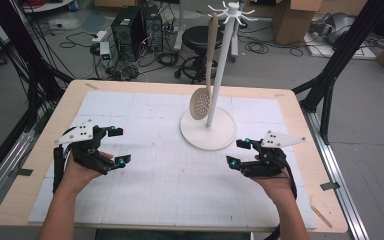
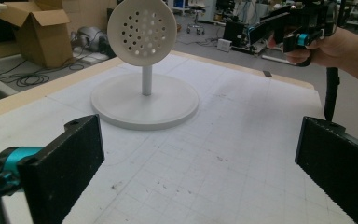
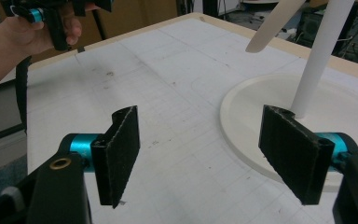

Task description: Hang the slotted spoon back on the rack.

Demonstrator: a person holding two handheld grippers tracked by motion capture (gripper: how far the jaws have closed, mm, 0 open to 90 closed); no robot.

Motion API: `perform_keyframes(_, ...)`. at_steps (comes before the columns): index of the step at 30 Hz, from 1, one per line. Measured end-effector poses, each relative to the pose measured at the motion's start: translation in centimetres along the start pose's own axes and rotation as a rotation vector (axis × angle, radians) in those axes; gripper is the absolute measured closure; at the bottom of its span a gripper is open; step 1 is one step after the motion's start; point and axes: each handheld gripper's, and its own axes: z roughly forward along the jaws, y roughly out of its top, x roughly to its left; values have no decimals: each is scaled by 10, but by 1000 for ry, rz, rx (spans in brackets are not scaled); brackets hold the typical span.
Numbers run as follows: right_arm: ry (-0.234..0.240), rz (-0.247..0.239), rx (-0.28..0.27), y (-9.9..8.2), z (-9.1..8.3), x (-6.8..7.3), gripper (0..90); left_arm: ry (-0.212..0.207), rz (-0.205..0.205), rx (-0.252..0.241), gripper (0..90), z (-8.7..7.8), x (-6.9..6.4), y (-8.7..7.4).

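Note:
A white rack with a round base and a tall pole stands at the back middle of the white grid mat. A beige slotted spoon hangs from one of its top hooks, its perforated head low beside the pole. My left gripper hovers over the mat's left side, open and empty. My right gripper is at the right, just in front of the base, also open and empty. In the left gripper view my gripper faces the spoon head. The right gripper view has my gripper beside the base.
The wooden table borders the mat on all sides. Beyond its far edge, on the floor, are computer towers, a black stool, cardboard boxes and loose cables. Black frame posts flank the table.

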Motion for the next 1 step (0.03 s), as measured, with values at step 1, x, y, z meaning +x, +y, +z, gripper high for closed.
perform_keyframes(1, 0, -2, 0, 0, 0, 0, 280, -1, -2, -2, 17, 0, 0, 0)
